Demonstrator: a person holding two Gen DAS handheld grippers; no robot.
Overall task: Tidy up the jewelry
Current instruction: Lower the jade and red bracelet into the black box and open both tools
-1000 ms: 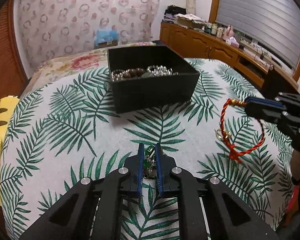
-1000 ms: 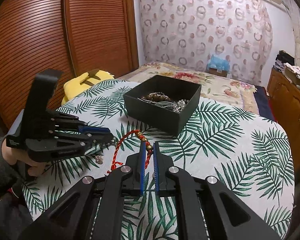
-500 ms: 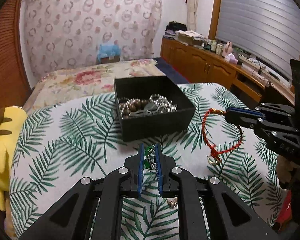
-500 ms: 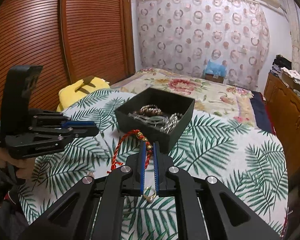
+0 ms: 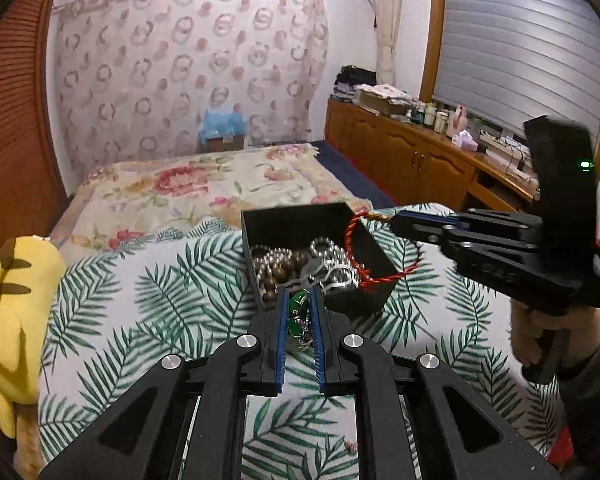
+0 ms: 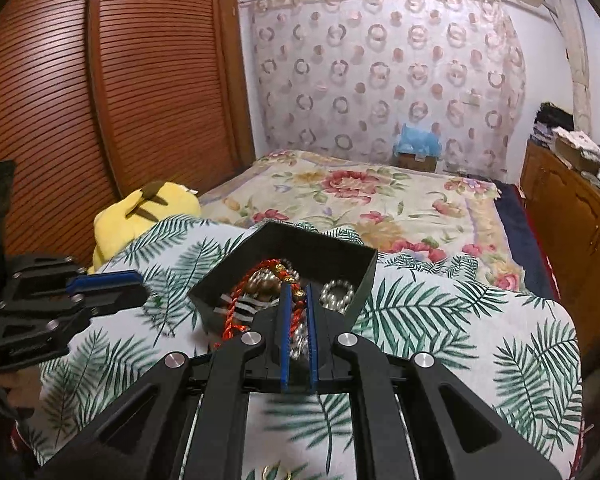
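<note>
Left tongs point(image 5: 299, 312) clamped on a green-stone pendant point(image 5: 298, 314), low centre of frame, just before the black box point(image 5: 356, 300). Right tongs point(image 6: 296, 300) clamped on a red cord bracelet point(image 6: 236, 312), dangling over the box of beads, mid-frame.

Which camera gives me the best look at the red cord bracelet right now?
Left wrist view: the red cord bracelet hangs as an open loop from the right gripper over the black box. The right wrist view shows it partly hidden by its own fingers.

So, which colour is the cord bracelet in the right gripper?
Red, with small gold beads; the cord bracelet shows best in the left wrist view.
</note>
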